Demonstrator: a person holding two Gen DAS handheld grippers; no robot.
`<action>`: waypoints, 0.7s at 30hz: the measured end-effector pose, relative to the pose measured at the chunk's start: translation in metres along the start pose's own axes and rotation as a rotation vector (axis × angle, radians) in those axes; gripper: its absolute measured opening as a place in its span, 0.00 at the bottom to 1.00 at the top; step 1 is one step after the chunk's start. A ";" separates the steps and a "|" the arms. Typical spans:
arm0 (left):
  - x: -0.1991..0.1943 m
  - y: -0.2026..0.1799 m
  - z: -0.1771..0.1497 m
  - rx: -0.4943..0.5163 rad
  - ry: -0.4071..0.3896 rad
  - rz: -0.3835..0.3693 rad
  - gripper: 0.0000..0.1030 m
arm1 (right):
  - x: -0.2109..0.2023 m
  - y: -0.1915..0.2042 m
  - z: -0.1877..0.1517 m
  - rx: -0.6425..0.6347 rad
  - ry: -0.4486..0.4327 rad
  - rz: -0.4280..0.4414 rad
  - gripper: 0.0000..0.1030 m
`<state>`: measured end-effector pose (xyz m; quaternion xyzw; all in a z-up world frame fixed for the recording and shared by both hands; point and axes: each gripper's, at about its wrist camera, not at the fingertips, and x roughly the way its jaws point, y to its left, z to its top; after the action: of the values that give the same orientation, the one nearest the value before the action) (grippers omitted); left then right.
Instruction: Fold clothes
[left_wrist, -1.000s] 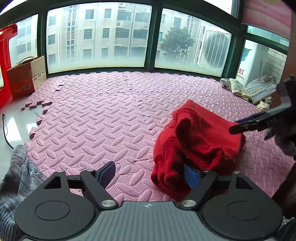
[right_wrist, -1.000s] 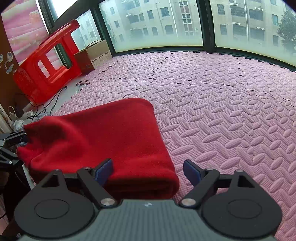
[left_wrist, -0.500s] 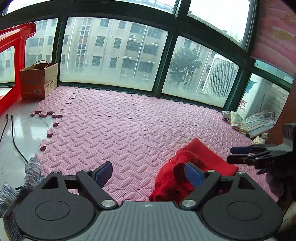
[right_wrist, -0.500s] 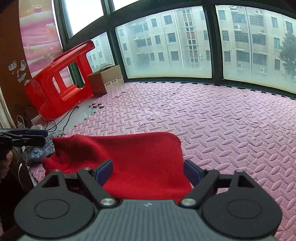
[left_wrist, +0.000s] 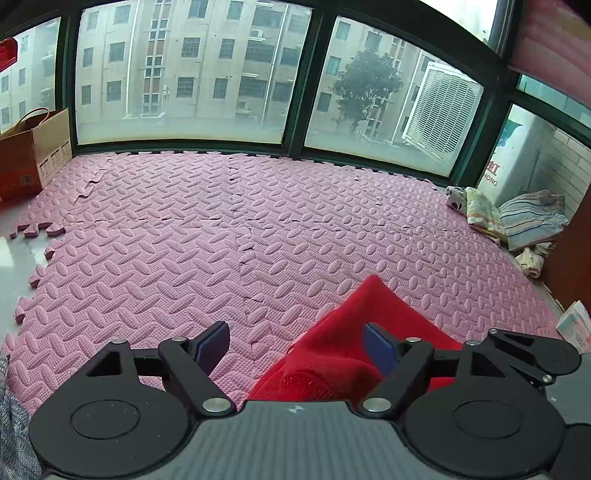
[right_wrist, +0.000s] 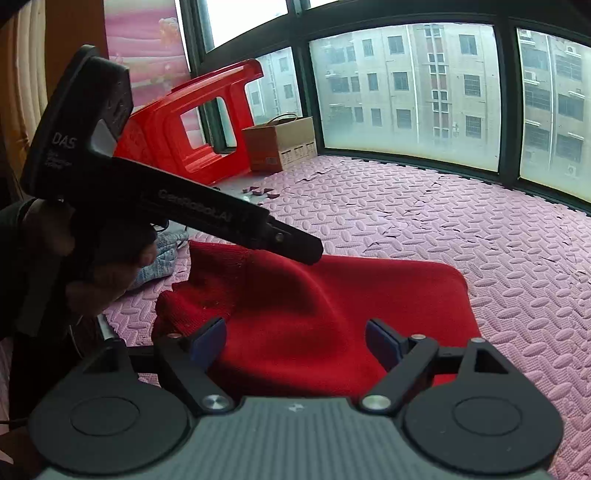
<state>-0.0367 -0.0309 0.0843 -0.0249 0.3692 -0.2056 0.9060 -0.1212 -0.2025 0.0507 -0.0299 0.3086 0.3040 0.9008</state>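
Two grippers are in play. The left gripper (left_wrist: 295, 341) hangs with its blue-padded fingers spread wide and nothing between them; in the right wrist view the same tool (right_wrist: 291, 245) reaches in from the left, held by one hand (right_wrist: 107, 273), its tip just above the garment, though contact cannot be judged. The right gripper (right_wrist: 295, 339) is likewise spread apart and empty, poised over the near edge of the cloth.

One red sweater (right_wrist: 332, 314) lies on the pink foam mat (right_wrist: 461, 221), directly below both grippers. It is a knitted garment, folded into a roughly rectangular bundle: the side away from the left gripper is smooth and flat with a rounded far corner, while the side under that gripper is bunched into ridges with a ribbed hem poking out. From the left wrist view the sweater (left_wrist: 369, 332) shows as a peaked red fold.

Beyond the sweater's bunched end lies one grey-blue knit piece (right_wrist: 162, 254), partly hidden by the hand. Farther past it stand one red plastic chair (right_wrist: 192, 133), tipped on its side, and one cardboard box (right_wrist: 284, 144) against the window. Across the mat from the sweater, one small pile of striped cloths (left_wrist: 517, 221) sits in the corner.
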 end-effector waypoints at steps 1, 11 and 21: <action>0.001 0.003 -0.003 -0.014 0.002 0.003 0.75 | 0.000 0.003 -0.002 -0.016 0.003 0.002 0.81; 0.011 0.035 -0.033 -0.154 0.021 0.038 0.75 | 0.010 0.010 -0.025 -0.037 0.015 0.001 0.81; 0.021 0.052 -0.049 -0.257 0.018 0.039 0.91 | 0.010 0.013 -0.035 -0.070 -0.030 -0.011 0.81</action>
<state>-0.0380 0.0134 0.0246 -0.1317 0.4009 -0.1389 0.8959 -0.1411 -0.1950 0.0178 -0.0587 0.2840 0.3103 0.9053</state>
